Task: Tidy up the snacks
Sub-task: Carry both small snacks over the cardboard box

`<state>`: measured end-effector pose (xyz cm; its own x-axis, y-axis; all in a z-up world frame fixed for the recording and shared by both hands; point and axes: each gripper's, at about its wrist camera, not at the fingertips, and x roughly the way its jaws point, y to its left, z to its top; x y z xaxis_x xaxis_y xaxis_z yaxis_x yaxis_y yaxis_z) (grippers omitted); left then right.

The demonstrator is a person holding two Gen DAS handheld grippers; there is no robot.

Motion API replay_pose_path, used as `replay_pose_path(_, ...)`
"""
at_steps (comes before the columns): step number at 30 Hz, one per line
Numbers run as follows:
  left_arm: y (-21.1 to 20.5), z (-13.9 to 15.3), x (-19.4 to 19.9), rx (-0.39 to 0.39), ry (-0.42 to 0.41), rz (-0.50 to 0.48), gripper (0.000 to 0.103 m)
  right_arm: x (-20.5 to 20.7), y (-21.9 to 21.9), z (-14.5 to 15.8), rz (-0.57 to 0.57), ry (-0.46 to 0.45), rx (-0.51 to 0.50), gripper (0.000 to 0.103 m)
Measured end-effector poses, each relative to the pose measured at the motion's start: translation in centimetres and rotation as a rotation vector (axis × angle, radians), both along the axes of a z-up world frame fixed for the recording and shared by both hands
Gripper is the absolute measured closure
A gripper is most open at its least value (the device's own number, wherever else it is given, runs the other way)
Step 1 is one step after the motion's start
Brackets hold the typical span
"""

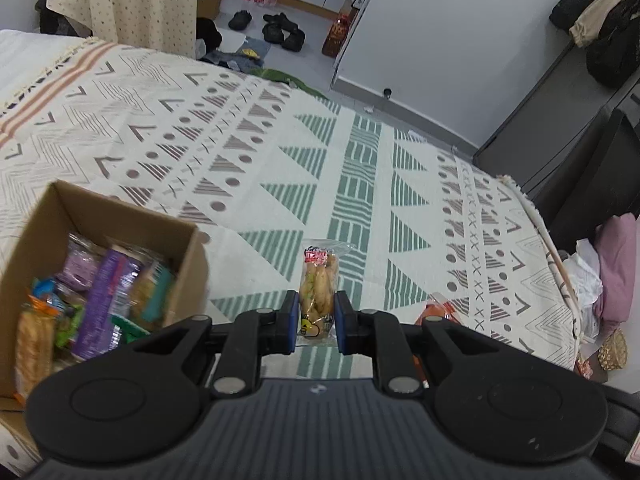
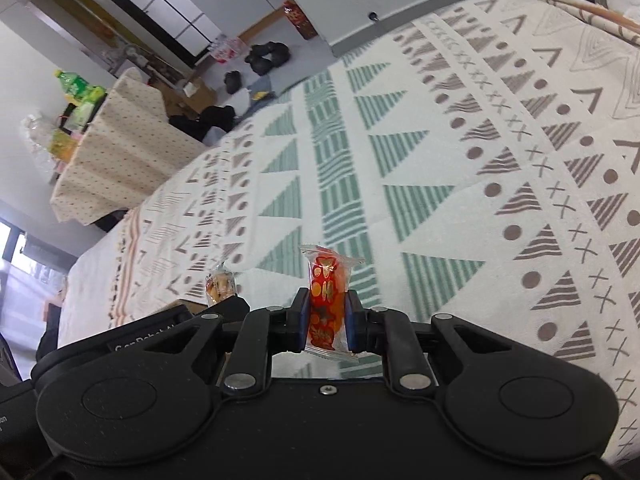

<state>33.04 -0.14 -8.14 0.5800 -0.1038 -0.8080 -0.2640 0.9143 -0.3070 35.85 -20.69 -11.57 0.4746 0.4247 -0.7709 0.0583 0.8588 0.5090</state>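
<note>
Nearest the left wrist camera, the left gripper [image 1: 316,316] had its 2 blue-padded jaws closed on a clear biscuit packet [image 1: 318,284], pinching it by its lower half so that the red-labelled top stuck out forward, apparently above the bedspread [image 1: 360,168] rather than resting on it. Just to its left stood the cardboard box [image 1: 120,216], open at the top and already holding a jumble of wrapped snacks [image 1: 100,284], purple, orange and green among them. Part of an orange wrapper [image 1: 438,312] showed just right of the gripper.

In the right wrist view, the right gripper [image 2: 327,316] was likewise clamped on a red-orange snack packet [image 2: 326,292], held upright between the pads with its crimped end pointing forward. To its left the biscuit packet [image 2: 220,282] appeared beyond the dark body of the other tool. Beyond both lay the patterned bedspread [image 2: 440,160], then the floor with black shoes [image 1: 282,30] and a cloth-draped table [image 2: 116,152] farther off.

With 2 packets in hand and the box close, the likely step was dropping each one in. The risks looked modest: both wrappers were slick film gripped over a narrow area, so a tilt or quick swing could let one slide out onto the bed. The box was fairly full near its front wall, and a packet released low against the pile might catch the rim and tip outside. The 2 tools also sat close together and could collide over the opening.
</note>
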Motion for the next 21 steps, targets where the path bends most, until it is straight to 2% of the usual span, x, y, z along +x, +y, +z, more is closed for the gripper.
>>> replay_pose_path(11, 6.0, 1.7, -2.6, -0.001, -0.009, 0.059, 0.086, -1.0, 4.7, 2.1, 0.048, -0.051, 0.022, 0.085)
replay_pose_path(21, 11.2, 1.6, -5.6, -0.033, 0.01, 0.148, 0.086, -2.3, 9.6, 3.0, 0.127, -0.076, 0.012, 0.085)
